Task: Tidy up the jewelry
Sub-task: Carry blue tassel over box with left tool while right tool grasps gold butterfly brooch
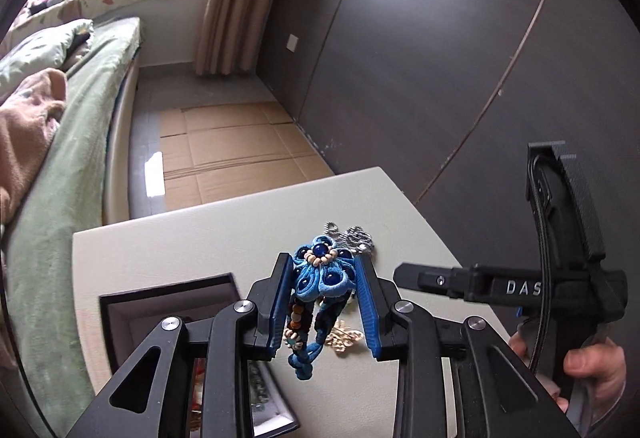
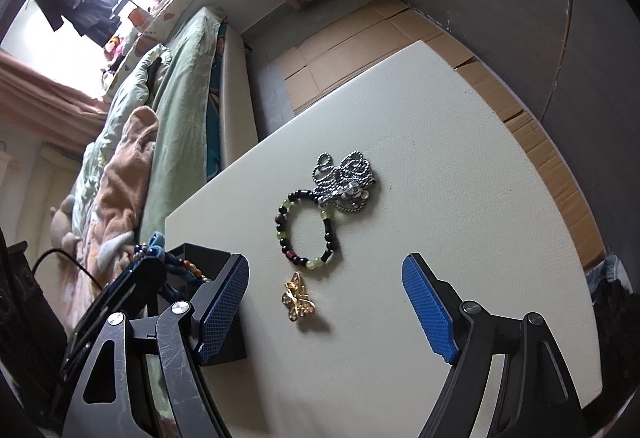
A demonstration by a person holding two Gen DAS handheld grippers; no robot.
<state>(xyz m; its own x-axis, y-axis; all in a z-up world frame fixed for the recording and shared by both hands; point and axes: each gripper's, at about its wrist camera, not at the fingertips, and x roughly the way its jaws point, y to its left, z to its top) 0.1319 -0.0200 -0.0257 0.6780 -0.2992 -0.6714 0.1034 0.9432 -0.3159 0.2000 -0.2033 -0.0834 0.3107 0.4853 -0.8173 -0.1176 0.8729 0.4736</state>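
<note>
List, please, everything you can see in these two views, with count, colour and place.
blue flower ornament: one, blue with beaded cords, between the left gripper's fingers, above the table
beaded bracelet: one, black and green, mid-table
ball chain: one, silver, heaped at the bracelet's far edge
butterfly brooch: one, gold, nearer than the bracelet
box: one, black, open, table's left side
table: one, off-white
bed: one, green cover, left
cardboard: brown sheets, floor
left gripper: shut on ornament
right gripper: open, above brooch
</note>
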